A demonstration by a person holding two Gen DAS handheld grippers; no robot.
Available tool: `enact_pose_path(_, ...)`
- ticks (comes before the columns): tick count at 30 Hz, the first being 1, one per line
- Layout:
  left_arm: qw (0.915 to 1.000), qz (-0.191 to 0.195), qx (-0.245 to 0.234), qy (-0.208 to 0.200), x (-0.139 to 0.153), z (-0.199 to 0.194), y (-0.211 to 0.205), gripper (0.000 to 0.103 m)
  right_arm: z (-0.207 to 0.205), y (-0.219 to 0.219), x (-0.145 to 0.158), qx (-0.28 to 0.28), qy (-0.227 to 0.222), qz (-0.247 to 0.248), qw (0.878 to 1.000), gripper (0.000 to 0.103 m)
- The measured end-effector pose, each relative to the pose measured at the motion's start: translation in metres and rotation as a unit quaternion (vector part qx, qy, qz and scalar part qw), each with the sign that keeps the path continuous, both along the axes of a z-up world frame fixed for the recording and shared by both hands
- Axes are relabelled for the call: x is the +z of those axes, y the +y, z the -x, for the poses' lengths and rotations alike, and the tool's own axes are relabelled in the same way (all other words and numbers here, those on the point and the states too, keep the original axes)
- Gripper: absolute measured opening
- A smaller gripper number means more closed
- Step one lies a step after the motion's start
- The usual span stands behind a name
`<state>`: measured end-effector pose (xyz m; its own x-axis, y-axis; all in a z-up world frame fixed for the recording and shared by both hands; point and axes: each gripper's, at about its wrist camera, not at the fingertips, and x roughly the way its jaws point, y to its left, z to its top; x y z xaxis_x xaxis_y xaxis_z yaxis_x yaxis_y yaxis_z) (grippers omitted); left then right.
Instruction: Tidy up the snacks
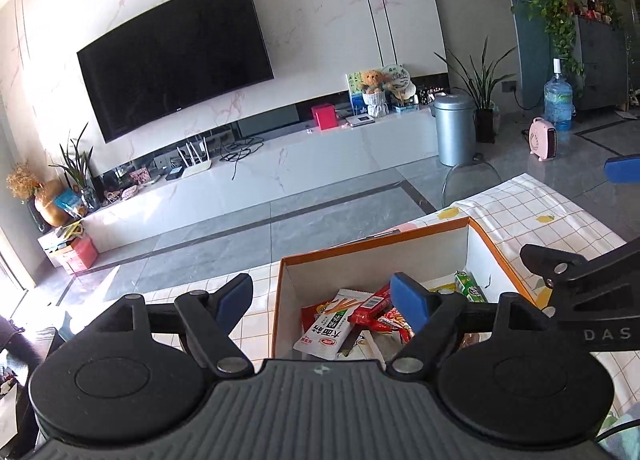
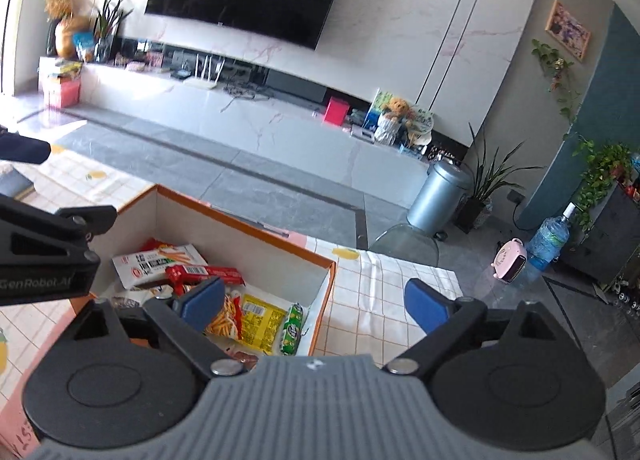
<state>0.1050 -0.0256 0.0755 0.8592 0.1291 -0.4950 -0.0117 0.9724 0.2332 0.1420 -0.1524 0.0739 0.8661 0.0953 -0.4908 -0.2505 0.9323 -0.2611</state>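
An open orange-rimmed cardboard box (image 1: 472, 248) stands on the checked tablecloth and holds several snack packs: a white stick-biscuit pack (image 1: 326, 326), a red bar (image 1: 370, 305) and a green roll (image 1: 468, 285). In the right wrist view the box (image 2: 248, 244) also shows a yellow pack (image 2: 262, 318), a green roll (image 2: 292, 327) and a red bar (image 2: 206, 273). My left gripper (image 1: 322, 300) is open and empty above the box's left wall. My right gripper (image 2: 314, 300) is open and empty above the box's right wall.
The table with the checked cloth (image 1: 560, 220) ends just beyond the box, with grey tiled floor behind. A clear chair back (image 2: 404, 244) stands at the table's far edge. A silver bin (image 2: 438, 192), a plant and a TV bench stand farther off.
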Motion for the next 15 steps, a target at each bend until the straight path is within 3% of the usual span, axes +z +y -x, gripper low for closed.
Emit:
enact_pose_path(6,0.9987,0.045,-0.011,-0.02,-0.006,0.043,0.004,0.093,0.065,-0.012,-0.002,-0.029,-0.071,-0.053,0.996,0.099)
enact_pose_path(8,0.9984,0.048,-0.02,-0.022,-0.012,0.055,0.004,0.099,0.08,-0.016,-0.006,-0.033,-0.073,-0.08,0.994,0.099)
enact_pose_path(15,0.9968,0.075,-0.008,-0.025,-0.031,0.07,0.012,0.1,0.108,-0.017,-0.033,-0.055,-0.066,-0.138,0.987,0.099)
